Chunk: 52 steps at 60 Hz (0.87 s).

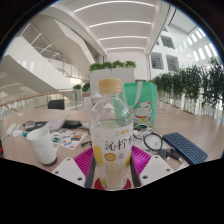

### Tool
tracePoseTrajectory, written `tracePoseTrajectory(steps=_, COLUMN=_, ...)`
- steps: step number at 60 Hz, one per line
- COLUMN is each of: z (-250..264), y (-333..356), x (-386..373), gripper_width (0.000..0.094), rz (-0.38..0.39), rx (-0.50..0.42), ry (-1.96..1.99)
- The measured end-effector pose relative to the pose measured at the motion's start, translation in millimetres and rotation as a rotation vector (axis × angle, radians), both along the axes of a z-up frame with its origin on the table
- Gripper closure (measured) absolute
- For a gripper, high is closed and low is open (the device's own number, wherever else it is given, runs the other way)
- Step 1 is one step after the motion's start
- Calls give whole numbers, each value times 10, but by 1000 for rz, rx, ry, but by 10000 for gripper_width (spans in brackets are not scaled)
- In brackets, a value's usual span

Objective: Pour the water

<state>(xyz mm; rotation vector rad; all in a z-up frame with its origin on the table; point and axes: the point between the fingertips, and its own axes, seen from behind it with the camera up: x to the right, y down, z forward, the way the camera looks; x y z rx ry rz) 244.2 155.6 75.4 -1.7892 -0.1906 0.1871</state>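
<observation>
The bottle (pixel 111 135) stands upright between the two fingers, a clear plastic one with a pale yellow cap and a yellow-green label printed with characters. It fills the middle of the gripper (pixel 111 170) view, its base hidden down between the pads. The pink pads (pixel 79 163) sit close against its lower sides at 8 and 4 o'clock. From here they look pressed to the label, with no gap showing on either side, so the gripper appears to be clamped on the bottle at about the bottle's own width.

At 9 o'clock from the bottle, a white cup (pixel 43 146) stands on the table (pixel 25 160), apart from the fingers. Behind the cup, toward 10 o'clock, small items lie scattered on the table, too small to tell apart. At 3 o'clock a dark keyboard (pixel 185 148) lies flat, and a black cable (pixel 158 142) loops between it and the bottle. Just behind the bottle at 1 o'clock stands something green (pixel 143 98), partly hidden. Farther back, potted plants (pixel 190 85) line the hall from 2 to 3 o'clock, under a white ceiling with long strip lights (pixel 118 22).
</observation>
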Motion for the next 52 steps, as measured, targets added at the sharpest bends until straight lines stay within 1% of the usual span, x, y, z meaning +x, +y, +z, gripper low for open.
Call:
tracePoseTrajectory(steps=3, z=-13, y=-65, x=-8, gripper_width=357, rz=2, rx=-17, ry=-4)
tracePoseTrajectory(steps=5, z=-17, y=-119, x=2, gripper_width=322, rz=-3, rx=-32, ry=-3)
tracePoseTrajectory(steps=11, z=-5, y=-363, x=4, gripper_width=133, rz=-14, rx=-87, ry=-8)
tracePoseTrajectory(steps=13, z=28, y=-446, x=5, gripper_width=99, rz=-24, rx=-99, ry=-16)
tracePoseTrajectory(steps=20, z=212, y=-924, x=-24, gripper_width=106, rz=-65, rx=-119, ry=-39)
tracePoseTrajectory(steps=33, z=842, y=-2057, x=-301, gripper_width=107, rz=-169, rx=-112, ry=-79)
tracePoseTrajectory(steps=43, z=1341, y=-2853, x=-614, gripper_width=107, rz=-207, rx=-124, ry=-117)
tracePoseTrajectory(steps=52, z=1690, y=-3284, x=-844, gripper_width=107, rz=-220, rx=-118, ry=-130)
